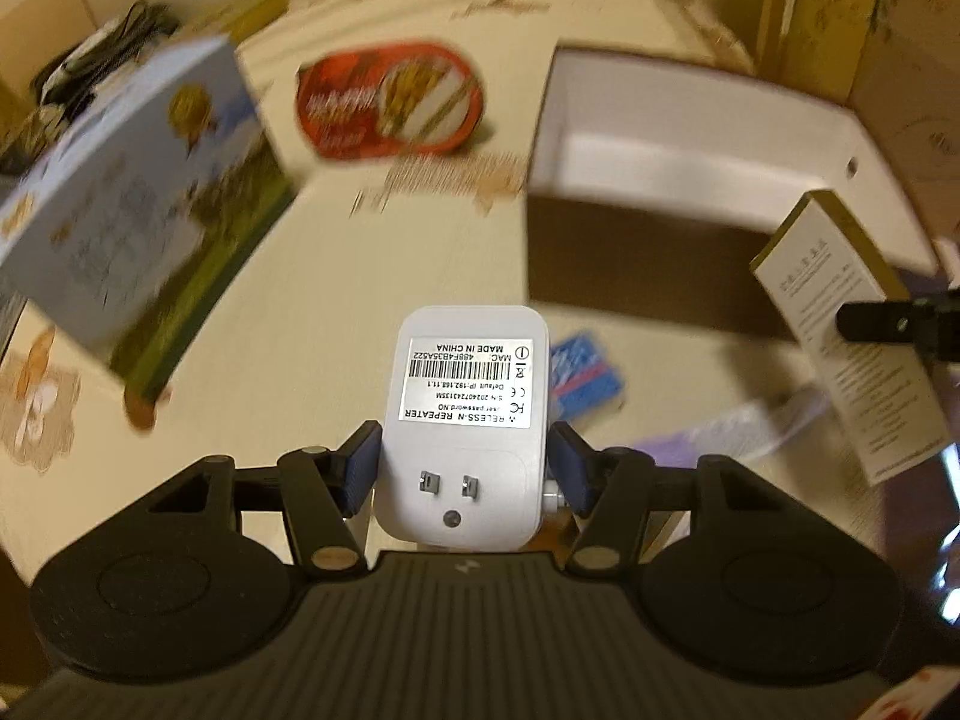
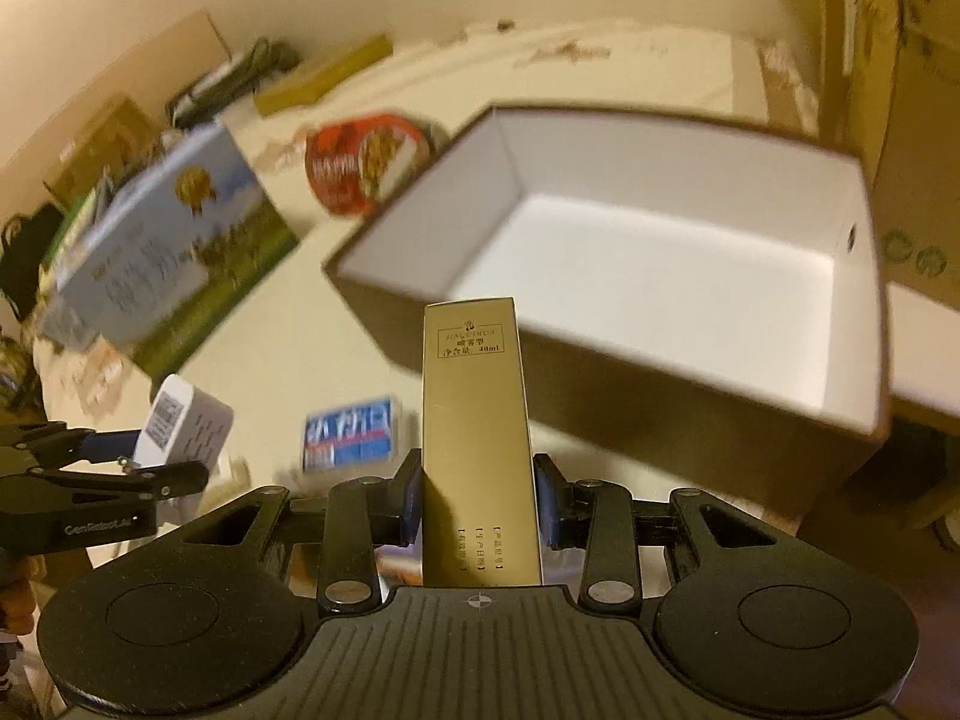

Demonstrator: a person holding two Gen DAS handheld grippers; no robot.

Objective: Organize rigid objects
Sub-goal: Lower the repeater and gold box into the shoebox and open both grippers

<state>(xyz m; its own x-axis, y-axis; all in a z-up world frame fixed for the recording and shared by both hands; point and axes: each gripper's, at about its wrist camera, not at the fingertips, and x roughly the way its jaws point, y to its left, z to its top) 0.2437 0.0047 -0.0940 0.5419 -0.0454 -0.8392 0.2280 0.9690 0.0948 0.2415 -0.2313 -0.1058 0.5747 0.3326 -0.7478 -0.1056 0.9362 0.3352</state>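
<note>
My left gripper (image 1: pixel 465 468) is shut on a white wireless repeater plug (image 1: pixel 468 414), held above the table with its label and prongs facing the camera. My right gripper (image 2: pixel 478 501) is shut on a tall gold carton (image 2: pixel 474 420), held upright in front of an open box with a white inside (image 2: pixel 660 252). The box also shows in the left wrist view (image 1: pixel 690 138) ahead and to the right. The gold carton (image 1: pixel 840 336) shows at the right of the left wrist view. The repeater (image 2: pixel 186 420) shows at the left of the right wrist view.
On the cream table (image 1: pixel 360 276) lie a small blue packet (image 1: pixel 585 378), a red instant-noodle bowl (image 1: pixel 390 99) and a large blue and green carton (image 1: pixel 138 204). Cardboard boxes (image 2: pixel 900 90) stand at the right. Cables and clutter (image 2: pixel 228 78) sit at the far left.
</note>
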